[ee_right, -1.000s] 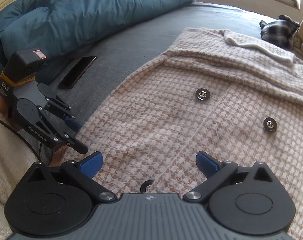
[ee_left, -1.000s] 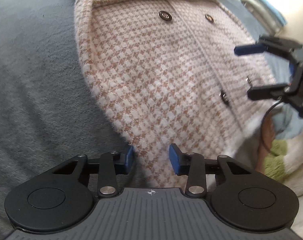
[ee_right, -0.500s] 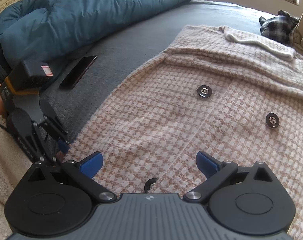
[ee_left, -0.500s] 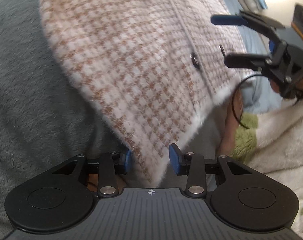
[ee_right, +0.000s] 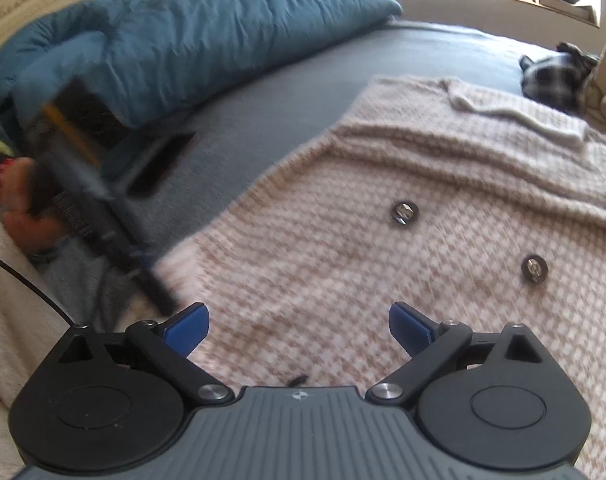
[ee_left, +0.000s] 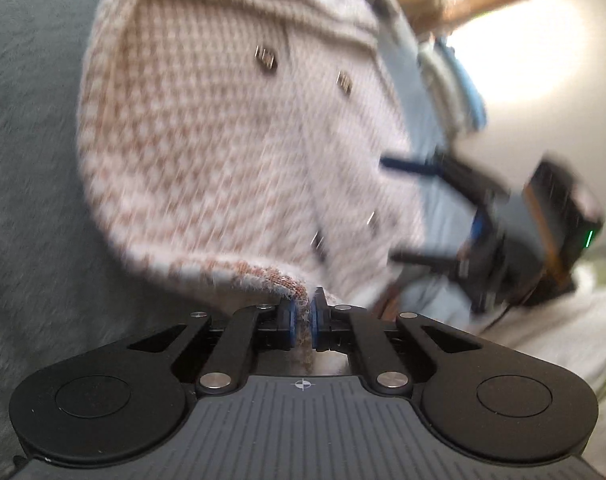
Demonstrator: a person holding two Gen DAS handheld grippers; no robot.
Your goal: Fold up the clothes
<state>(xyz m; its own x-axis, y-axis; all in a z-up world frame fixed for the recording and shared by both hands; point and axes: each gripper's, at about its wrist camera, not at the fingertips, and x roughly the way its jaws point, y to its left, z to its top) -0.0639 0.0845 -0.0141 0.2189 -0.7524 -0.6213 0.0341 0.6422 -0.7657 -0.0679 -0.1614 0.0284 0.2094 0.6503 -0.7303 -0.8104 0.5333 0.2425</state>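
Your left gripper (ee_left: 302, 317) has just closed its jaws and now pinches the fuzzy hem corner of the houndstooth jacket (ee_left: 231, 152), lifting that edge slightly off the grey bedspread (ee_left: 27, 184). Your right gripper (ee_right: 299, 326) hangs over the jacket's lower front with its jaws spread wide and nothing between the blue pads (ee_right: 185, 326). The jacket lies spread across the bedspread, buttons (ee_right: 405, 212) facing up. A teal duvet (ee_right: 191, 40) is bunched along the far edge, with a dark phone (ee_right: 163, 160) just beside it.
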